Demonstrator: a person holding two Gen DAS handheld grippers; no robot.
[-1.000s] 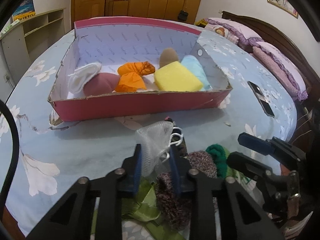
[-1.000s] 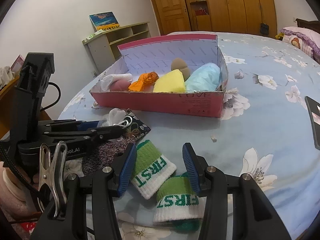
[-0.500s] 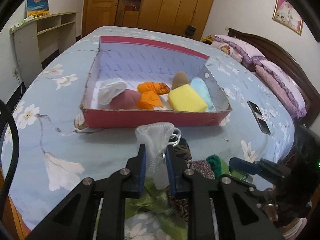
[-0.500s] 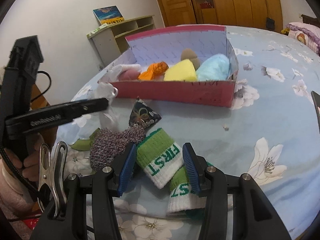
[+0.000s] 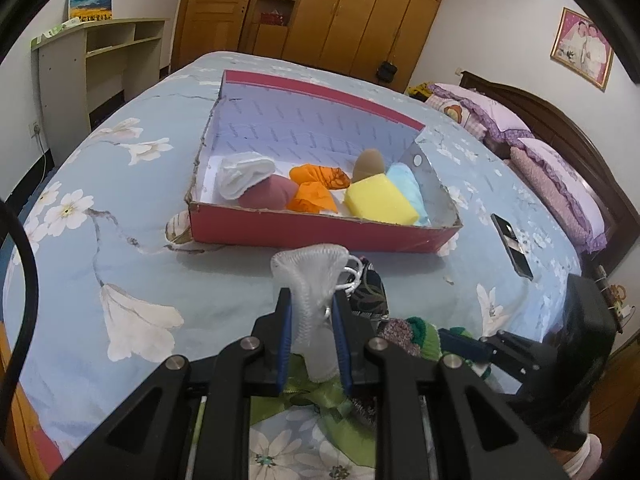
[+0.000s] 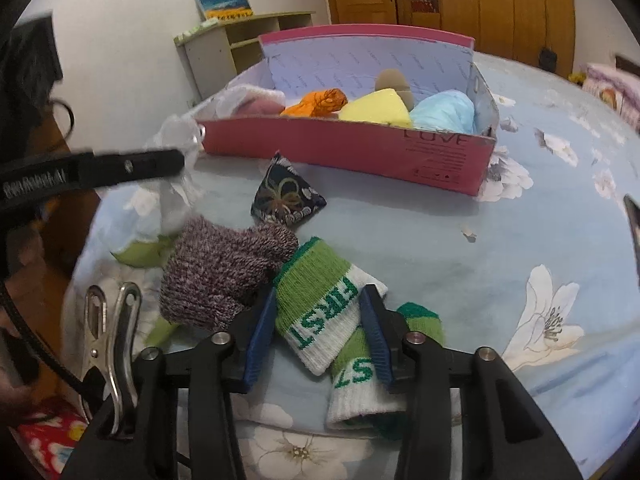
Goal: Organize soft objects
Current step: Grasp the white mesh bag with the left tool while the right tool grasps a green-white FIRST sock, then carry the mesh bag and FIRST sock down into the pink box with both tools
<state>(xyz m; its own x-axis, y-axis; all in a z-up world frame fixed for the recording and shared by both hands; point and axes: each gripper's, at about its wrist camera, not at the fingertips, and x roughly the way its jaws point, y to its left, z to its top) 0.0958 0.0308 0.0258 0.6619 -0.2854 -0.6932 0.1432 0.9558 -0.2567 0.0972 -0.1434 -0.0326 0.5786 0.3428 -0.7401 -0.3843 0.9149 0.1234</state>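
My left gripper (image 5: 310,304) is shut on a white mesh pouch (image 5: 308,272) and holds it above the bed, short of the pink box (image 5: 320,232); the pouch also shows in the right wrist view (image 6: 176,168). The box (image 6: 360,152) holds a white cloth (image 5: 246,172), a pink sponge (image 5: 268,196), an orange cloth (image 5: 314,186), a yellow sponge (image 5: 378,200) and a light blue roll (image 5: 408,180). My right gripper (image 6: 320,304) is open around a green and white sock (image 6: 324,312). A second such sock (image 6: 360,380), a purple knitted sock (image 6: 224,272) and a dark patterned pouch (image 6: 284,200) lie nearby.
The floral blue bedspread (image 5: 120,240) carries everything. A black phone (image 5: 512,244) lies right of the box. Pink pillows (image 5: 560,184) and a wooden headboard are at the far right. A green ribbon (image 6: 144,252) lies by the knitted sock. A shelf unit (image 5: 100,60) stands at the left.
My left gripper has closed on the mesh pouch and lifted it up and back from the pile. My right gripper has moved forward around the green and white sock.
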